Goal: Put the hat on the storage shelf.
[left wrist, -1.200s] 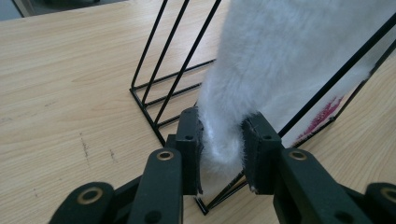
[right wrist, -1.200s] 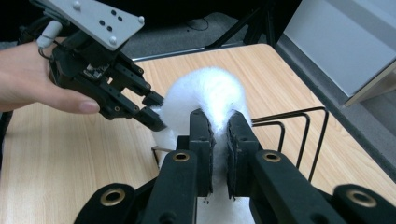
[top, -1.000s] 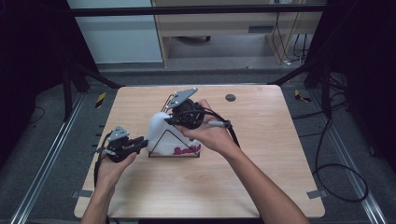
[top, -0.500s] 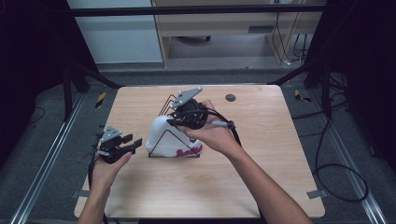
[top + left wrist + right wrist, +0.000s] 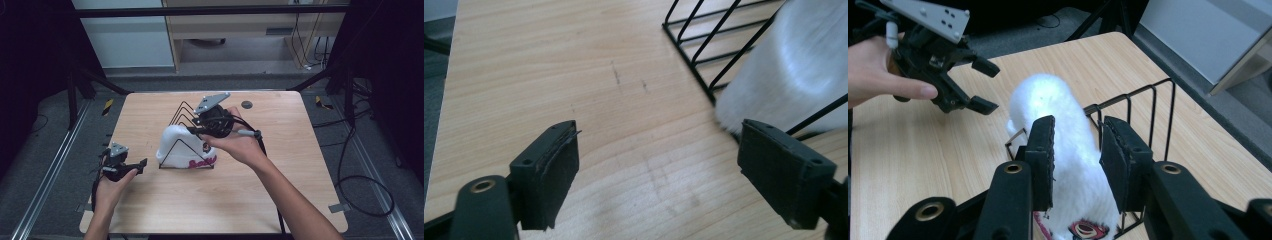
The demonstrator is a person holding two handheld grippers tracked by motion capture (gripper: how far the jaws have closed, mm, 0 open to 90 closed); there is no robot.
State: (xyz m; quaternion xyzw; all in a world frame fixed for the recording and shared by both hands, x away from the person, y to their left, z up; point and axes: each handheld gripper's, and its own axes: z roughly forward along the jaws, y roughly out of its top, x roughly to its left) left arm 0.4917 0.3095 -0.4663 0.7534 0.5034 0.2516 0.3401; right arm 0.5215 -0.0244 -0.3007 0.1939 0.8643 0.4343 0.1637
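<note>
Left tongs (image 5: 131, 166), high view: held in the left hand (image 5: 111, 187) low over the near-left part of the counter (image 5: 150, 210), jaws pointing right toward the rack. Left gripper view: jaws spread wide, nothing between them but bare wood; the right-hand jaw overlaps the edge of the white object but appears clear of it.

White furry cap (image 5: 181, 145): sits mid-counter, lodged in the near end of the black wire rack (image 5: 186, 131). It is rounded on top and carries dark red lettering along its near edge. A triangular wire divider crosses its near face. In the left gripper view the cap (image 5: 781, 70) shows blurred at upper right, with rack (image 5: 704, 45) wires beside and in front of it.

Right tongs (image 5: 196, 126), high view: held in the right hand (image 5: 242, 145) just above the cap's far-right side, grey plate on top, cable trailing back along the forearm. Right gripper view: the jaws stand apart with a narrow gap, the cap (image 5: 1063, 150) directly beyond them; contact with the fur cannot be told. The left tongs (image 5: 984, 85) show farther off at upper left, jaws apart.

Far end: a small dark round disc (image 5: 246, 104) lies on the counter beyond the right hand, well apart from the rack.
</note>
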